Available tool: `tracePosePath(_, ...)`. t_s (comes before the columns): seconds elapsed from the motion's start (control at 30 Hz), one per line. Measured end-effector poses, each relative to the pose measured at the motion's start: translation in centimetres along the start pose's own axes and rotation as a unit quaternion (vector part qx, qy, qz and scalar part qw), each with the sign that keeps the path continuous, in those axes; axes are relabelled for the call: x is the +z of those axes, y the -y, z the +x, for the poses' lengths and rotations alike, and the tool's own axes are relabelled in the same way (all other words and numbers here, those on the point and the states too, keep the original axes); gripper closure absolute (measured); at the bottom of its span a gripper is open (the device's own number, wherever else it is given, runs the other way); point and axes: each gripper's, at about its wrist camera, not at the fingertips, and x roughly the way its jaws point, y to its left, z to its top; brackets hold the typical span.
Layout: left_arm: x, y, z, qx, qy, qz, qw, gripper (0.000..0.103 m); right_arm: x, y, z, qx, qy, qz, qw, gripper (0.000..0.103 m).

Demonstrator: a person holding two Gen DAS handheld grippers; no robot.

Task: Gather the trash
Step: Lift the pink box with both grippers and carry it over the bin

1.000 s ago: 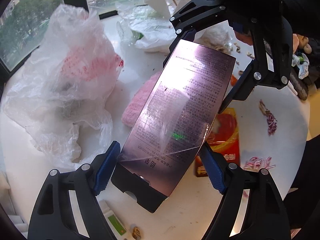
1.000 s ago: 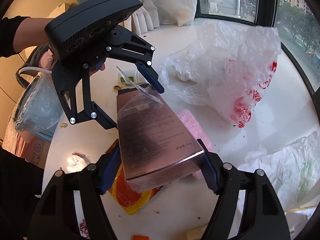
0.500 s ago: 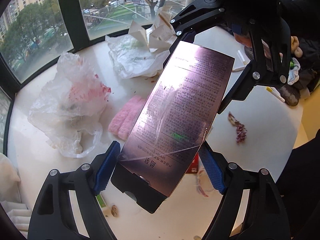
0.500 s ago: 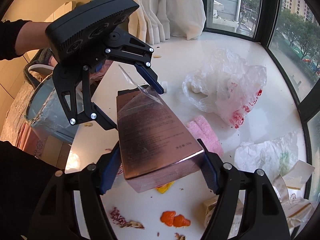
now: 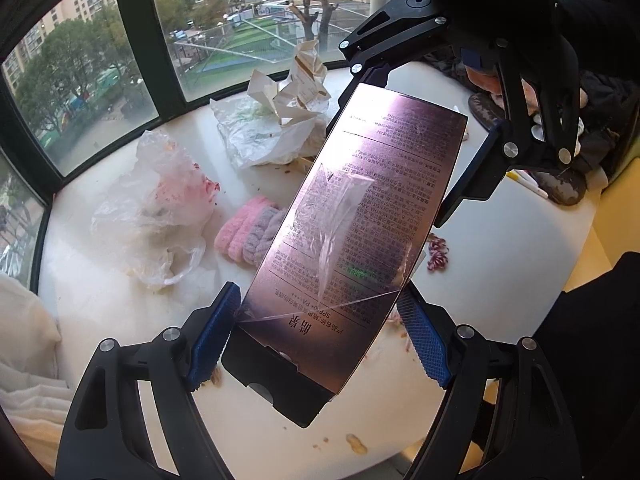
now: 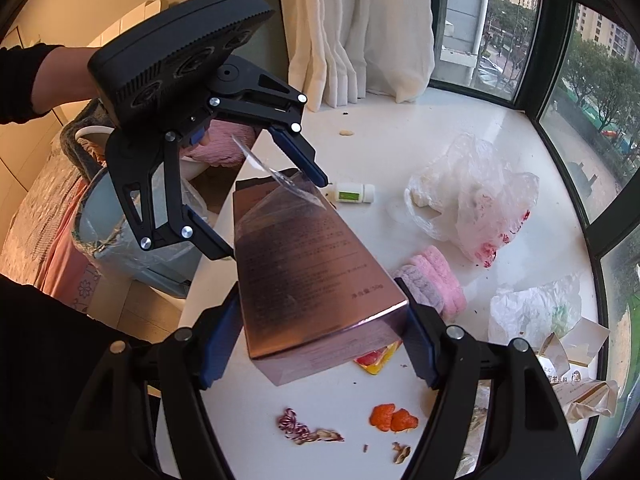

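Soft daylight enters through the windows (image 5: 92,92) and lights the white table (image 5: 500,280) evenly; the shadows on it are faint and diffuse. The glossy pink box (image 5: 360,220) catches a pale sheen across its printed face in the left wrist view, strongest near its far end, and the loose cellophane on it glints. In the right wrist view the box (image 6: 304,256) looks darker, its top face in shade, while the wall (image 6: 80,4) at upper left glows warm yellow. Both views bend strongly toward the rim, window frames curve, and black corners close the circle. Focus is sharp throughout, with little motion blur.
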Motion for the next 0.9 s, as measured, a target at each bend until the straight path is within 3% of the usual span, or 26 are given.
tracePosePath(0.4, -5.5, 3.1, -6.8, 0.028, 0.010, -0.014, 0.9995, 0.026, 2.8, -7.6, -0.5, 0.003, 0.008, -0.029, 1.000, 0.034)
tracePosePath(0.9, -19.2, 7.6, -15.0, 0.071, -0.012, -0.104, 0.9920, 0.026, 8.4, -20.5, 5.0, 0.069, -0.002, -0.103, 0.992, 0.034)
